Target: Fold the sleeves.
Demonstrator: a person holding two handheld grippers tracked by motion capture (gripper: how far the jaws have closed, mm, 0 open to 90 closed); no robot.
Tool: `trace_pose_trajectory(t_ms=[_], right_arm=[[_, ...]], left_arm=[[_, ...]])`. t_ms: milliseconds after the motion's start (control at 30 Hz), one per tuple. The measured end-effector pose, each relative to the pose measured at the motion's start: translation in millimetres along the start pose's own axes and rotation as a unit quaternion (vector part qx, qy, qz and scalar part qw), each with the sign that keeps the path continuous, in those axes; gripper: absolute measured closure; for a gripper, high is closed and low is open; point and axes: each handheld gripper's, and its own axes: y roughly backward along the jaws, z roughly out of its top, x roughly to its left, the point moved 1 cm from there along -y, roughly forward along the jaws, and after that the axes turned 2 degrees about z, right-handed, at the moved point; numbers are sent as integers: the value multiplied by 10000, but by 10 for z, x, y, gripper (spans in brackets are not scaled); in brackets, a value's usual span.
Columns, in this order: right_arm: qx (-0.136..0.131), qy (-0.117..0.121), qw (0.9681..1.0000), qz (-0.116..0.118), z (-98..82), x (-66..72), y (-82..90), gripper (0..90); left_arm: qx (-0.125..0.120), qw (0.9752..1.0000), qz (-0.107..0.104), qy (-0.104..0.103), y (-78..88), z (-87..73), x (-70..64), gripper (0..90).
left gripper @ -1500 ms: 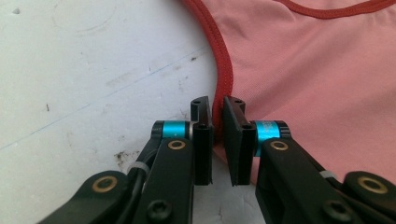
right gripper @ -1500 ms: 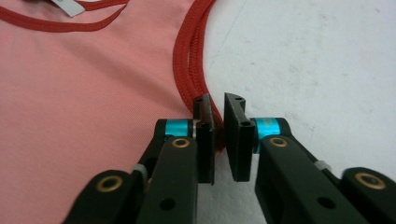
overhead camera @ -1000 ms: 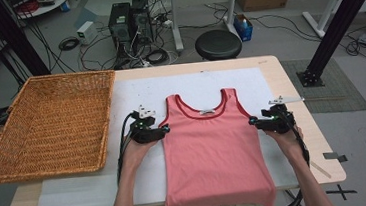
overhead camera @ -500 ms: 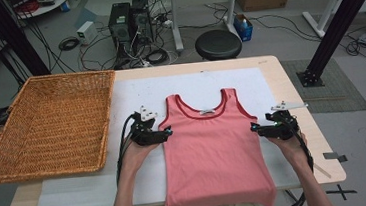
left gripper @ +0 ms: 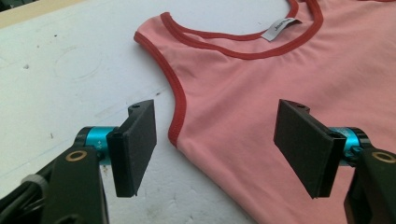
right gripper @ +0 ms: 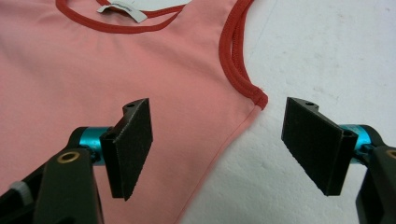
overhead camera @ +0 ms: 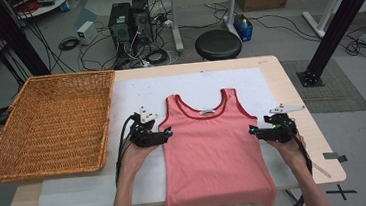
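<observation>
Both tools have backed off the pink top (overhead camera: pixel 215 155) – left tool (overhead camera: pixel 167 132), right tool (overhead camera: pixel 251 129) wide, empty – wicker basket (overhead camera: pixel 47 125) beside

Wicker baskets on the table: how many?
1: the woven wicker basket sits on the table's left end, left of the pink tank top.

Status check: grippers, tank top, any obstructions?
Left gripper and right gripper: jaws open, just widened, nothing held. Pink tank top flat on the white mat, armhole edges between jaws. Wicker basket off left, nothing blocking.
</observation>
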Motion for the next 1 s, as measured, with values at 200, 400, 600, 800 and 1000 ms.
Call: trace_pose_trajectory(t_ms=[200,400,600,800,1000], right_arm=[[-66,38,10000,28,7,38,49,246],[-105,78,9999,56,-21,123,76,246],[-137,147,9997,115,-27,183,106,246],[-85,142,9998,131,-51,162,108,246],[-41,130,9999,92,-60,136,120,247]], left_arm=[[-4,10000,-19,-79,23,52,-23,300],[-90,9997,-52,-217,68,150,-52,299],[-126,9991,-116,-385,11,324,-18,298],[-99,9991,-201,-370,-187,542,91,301],[188,9995,-123,-229,-519,730,278,335]])
